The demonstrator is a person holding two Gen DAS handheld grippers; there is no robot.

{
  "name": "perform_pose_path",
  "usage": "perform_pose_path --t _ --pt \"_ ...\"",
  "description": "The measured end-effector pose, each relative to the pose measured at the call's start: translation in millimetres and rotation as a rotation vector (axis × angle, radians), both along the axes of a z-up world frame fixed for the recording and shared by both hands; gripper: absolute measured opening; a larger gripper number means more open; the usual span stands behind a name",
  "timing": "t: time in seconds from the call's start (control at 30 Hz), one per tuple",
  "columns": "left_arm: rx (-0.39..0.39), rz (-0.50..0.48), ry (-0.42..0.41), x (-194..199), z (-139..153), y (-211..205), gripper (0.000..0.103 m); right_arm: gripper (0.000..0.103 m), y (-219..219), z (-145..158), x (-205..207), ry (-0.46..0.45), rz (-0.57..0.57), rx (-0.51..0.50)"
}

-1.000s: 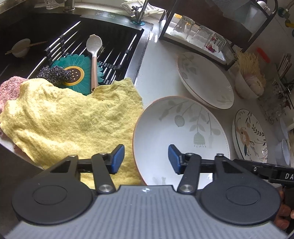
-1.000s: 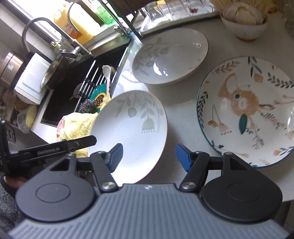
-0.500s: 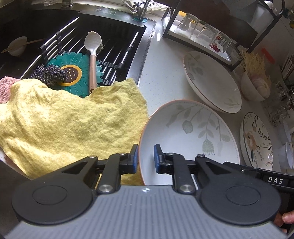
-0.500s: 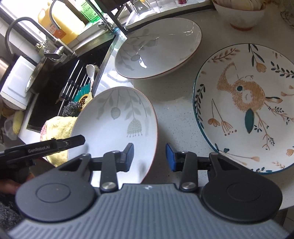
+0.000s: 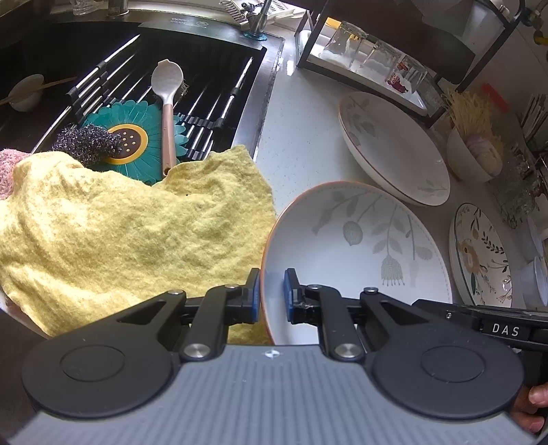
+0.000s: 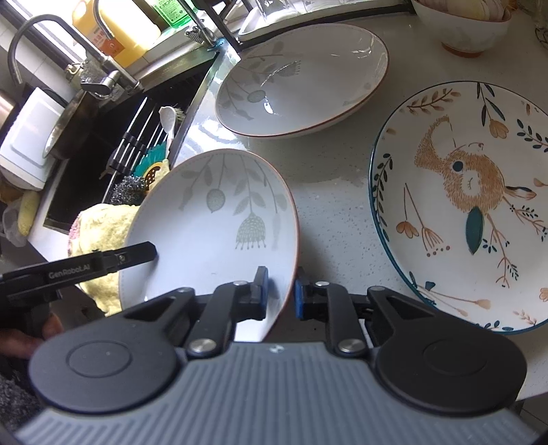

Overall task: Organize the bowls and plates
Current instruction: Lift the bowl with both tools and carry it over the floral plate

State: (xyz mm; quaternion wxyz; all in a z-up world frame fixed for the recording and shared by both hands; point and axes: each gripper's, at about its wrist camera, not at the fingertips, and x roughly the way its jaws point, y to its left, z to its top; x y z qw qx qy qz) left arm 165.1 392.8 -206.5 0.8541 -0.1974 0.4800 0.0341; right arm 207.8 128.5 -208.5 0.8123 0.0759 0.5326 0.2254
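Beside the sink point(image 5: 260, 89), on the pale desk point(image 5: 301, 143), lies the leaf-patterned plate point(image 5: 356, 253) — the landmark for this figure. Left hand-held gripper point(image 5: 272, 294): its blue pads point(image 5: 254, 291) straddle the plate's near left rim, one pad outside over the yellow cloth point(image 5: 130, 232), the other inside the plate; the jaws are narrowed onto the rim, gripping it. Right hand-held gripper point(image 6: 281, 294): likewise closed on the plate point(image 6: 219, 232), at its near right edge, with one pad on the inner face and one against the brown outer rim. In the right wrist view the plate appears tilted, right edge raised; whether its far edge touches the desk cannot be told. Beyond the plate sits a second leaf-patterned plate point(image 6: 301, 78), apart from it. To the plate's right — separated by bare desk — rests the animal-motif plate point(image 6: 472, 205) with a teal rim. Farther back stands a small bowl point(image 6: 469, 30). Left of the plate, within the sink, a spoon point(image 5: 166, 99) lies on a teal flower mat point(image 5: 137, 137) beside a scouring pad point(image 5: 85, 143).
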Motion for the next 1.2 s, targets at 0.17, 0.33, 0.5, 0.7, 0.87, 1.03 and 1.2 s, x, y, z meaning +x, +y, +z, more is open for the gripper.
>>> perform_pose_path --t 0.17,0.33,0.5,0.7,0.87,1.03,1.2 --pt "-0.006 -0.027 -0.020 -3.2 8.1 -4.1 0.016 0.018 -6.7 10.3 -2.9 -0.030 -0.004 0.006" --pt "-0.049 -0.048 -0.046 -2.8 19.4 -9.3 0.016 0.018 -18.8 21.8 -2.1 -0.037 -0.009 0.016" --pt "-0.064 -0.059 -0.091 0.5 40.6 -20.3 0.016 0.018 -30.5 42.9 -4.2 -0.080 -0.012 0.017" --pt "-0.068 -0.105 -0.154 15.1 67.6 -38.4 0.016 0.018 -50.8 65.3 0.3 -0.127 -0.046 0.031" --pt "-0.082 -0.138 -0.177 38.6 76.7 -58.6 0.016 0.018 -73.7 75.7 11.2 -0.165 -0.093 0.014" --pt "-0.091 -0.179 -0.175 61.1 79.9 -82.9 0.016 0.018 -100.7 77.0 19.3 -0.173 -0.132 0.004" --pt "-0.093 -0.211 -0.138 77.3 72.4 -112.9 0.016 0.018 -127.2 71.5 28.0 -0.161 -0.176 -0.019"
